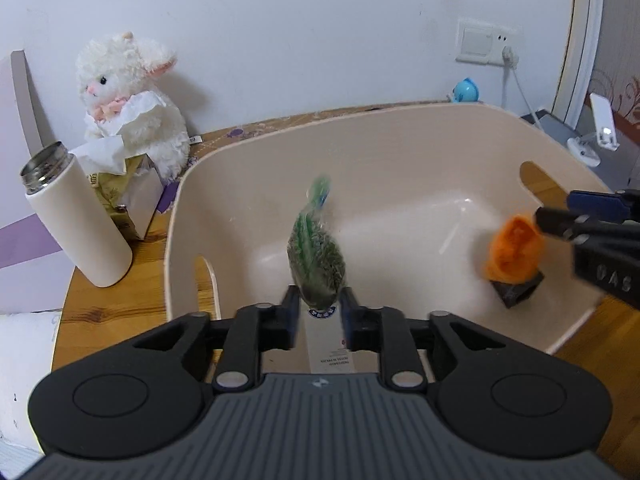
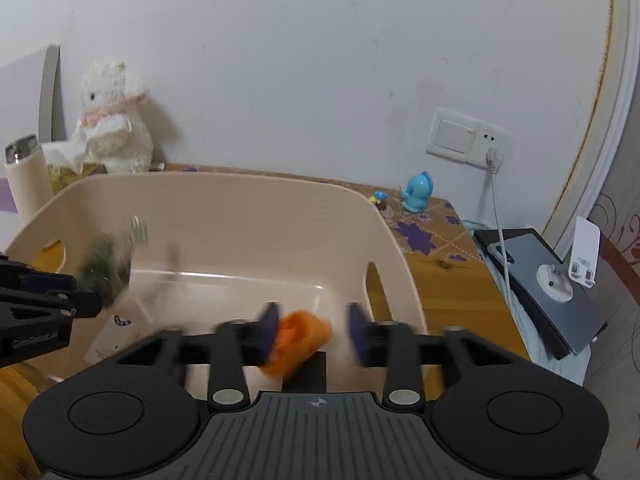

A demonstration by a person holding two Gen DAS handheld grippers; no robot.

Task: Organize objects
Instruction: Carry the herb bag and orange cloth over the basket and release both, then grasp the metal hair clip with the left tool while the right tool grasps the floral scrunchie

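A beige plastic basket (image 1: 248, 152) stands on the wooden table; it also shows in the right wrist view (image 2: 224, 196). My left gripper (image 1: 319, 312) is over the basket with a green transparent bag (image 1: 316, 256) between its fingers, blurred by motion; whether it grips the bag is unclear. A white packet (image 1: 330, 344) lies below it. My right gripper (image 2: 313, 332) is open above an orange fuzzy object (image 2: 300, 340) that sits on a dark block (image 2: 310, 372) in the basket's right side. The orange object also shows in the left wrist view (image 1: 514, 252).
A white plush sheep (image 1: 128, 96), a tissue box (image 1: 120, 184) and a cream thermos (image 1: 76, 216) stand left of the basket. A blue toy (image 2: 418, 194), a wall socket with cable (image 2: 468, 140) and a phone stand on a grey device (image 2: 560, 280) are to the right.
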